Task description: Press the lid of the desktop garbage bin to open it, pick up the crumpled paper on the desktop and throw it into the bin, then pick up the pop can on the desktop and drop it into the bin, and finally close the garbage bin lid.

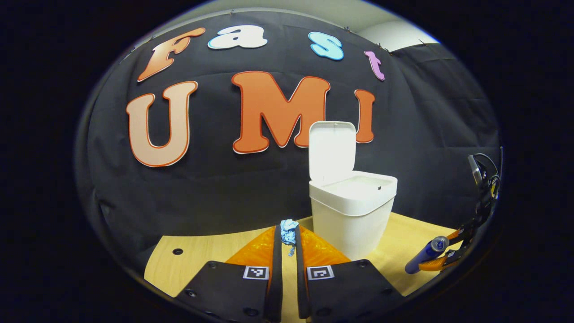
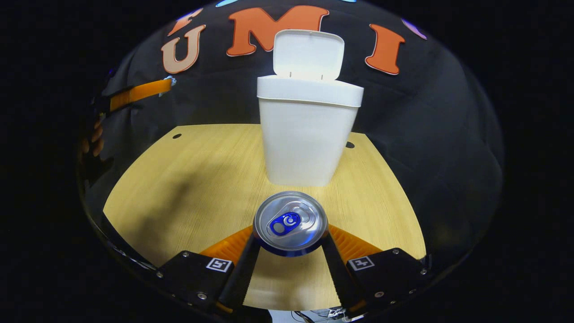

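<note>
Your left gripper is clamped on the crumpled paper, held above the desktop, just left of the bin. Lid stands up, so carry the wad over the opening w/ clearance, then release. Right gripper pinches the pop can in front of the bin; keep it level til paper's in.

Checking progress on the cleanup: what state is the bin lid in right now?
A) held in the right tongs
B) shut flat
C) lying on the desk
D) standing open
D: the lid stands upright, hinged at the back of the white bin, while the right tongs grip the pop can.
</note>
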{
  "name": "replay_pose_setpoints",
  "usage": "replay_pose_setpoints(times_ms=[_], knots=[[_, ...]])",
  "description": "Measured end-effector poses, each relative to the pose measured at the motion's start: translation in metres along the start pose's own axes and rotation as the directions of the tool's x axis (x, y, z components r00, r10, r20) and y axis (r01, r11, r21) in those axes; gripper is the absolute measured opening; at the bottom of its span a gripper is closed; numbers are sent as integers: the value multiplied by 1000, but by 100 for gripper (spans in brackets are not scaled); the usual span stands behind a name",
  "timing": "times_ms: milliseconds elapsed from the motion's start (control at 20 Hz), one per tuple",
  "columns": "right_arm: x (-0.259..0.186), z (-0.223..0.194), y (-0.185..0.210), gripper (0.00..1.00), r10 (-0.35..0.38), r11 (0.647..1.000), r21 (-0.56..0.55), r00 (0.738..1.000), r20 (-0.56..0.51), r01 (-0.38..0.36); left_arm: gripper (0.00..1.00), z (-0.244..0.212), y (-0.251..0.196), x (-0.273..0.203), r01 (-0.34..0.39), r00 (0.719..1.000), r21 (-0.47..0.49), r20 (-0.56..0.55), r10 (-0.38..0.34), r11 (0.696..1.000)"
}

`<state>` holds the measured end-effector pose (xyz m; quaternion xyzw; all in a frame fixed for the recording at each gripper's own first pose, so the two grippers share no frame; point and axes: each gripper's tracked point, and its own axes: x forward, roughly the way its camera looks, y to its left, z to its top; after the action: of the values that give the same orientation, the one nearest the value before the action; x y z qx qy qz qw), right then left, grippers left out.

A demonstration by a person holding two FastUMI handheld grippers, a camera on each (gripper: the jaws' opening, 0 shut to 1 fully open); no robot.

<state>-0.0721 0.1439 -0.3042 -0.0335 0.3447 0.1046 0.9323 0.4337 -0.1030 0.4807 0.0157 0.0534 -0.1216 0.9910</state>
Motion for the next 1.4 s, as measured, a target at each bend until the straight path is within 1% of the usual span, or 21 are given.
replay_pose_setpoints(times_ms=[150, 300, 400, 450, 600, 700, 850, 1000, 1200, 1400], knots=[[-3, -1, -3, 79, 17, 1000, -10, 1000, 0, -17, 17, 9, -21, 17, 7, 1000, -21, 28, -6, 1000], [-4, 0, -7, 80, 0, 1000, -3, 1000, -3, 0, 17, 18, -45, 36, 50, 997, -17, 53, -49, 999], [-4, 2, -11, 79, -27, 1000, 15, 1000, 5, 27, 17, 24, -62, 48, 101, 992, -13, 74, -100, 995], [-4, 3, -13, 80, -55, 998, 30, 998, 0, 55, 17, 28, -69, 54, 127, 988, -7, 87, -126, 992], [-13, -3, -11, 79, -106, 990, 91, 994, -30, 109, 17, 37, -88, 75, 216, 968, 22, 129, -217, 976], [-17, -11, -7, 80, -149, 982, 108, 987, -57, 154, 17, 40, -98, 87, 267, 952, 23, 148, -268, 963], [-20, -18, 2, 80, -186, 972, 128, 979, -87, 196, 16, 41, -109, 105, 321, 932, 21, 171, -319, 947], [-22, -27, 7, 80, -219, 964, 131, 969, -113, 233, 17, 38, -119, 124, 353, 919, 14, 180, -350, 936], [-23, -33, 6, 79, -244, 953, 148, 961, -134, 263, 17, 38, -130, 138, 380, 910, 9, 179, -375, 925], [-24, -29, 1, 80, -274, 937, 190, 953, -130, 295, 17, 36, -135, 151, 390, 912, -12, 145, -384, 921]])
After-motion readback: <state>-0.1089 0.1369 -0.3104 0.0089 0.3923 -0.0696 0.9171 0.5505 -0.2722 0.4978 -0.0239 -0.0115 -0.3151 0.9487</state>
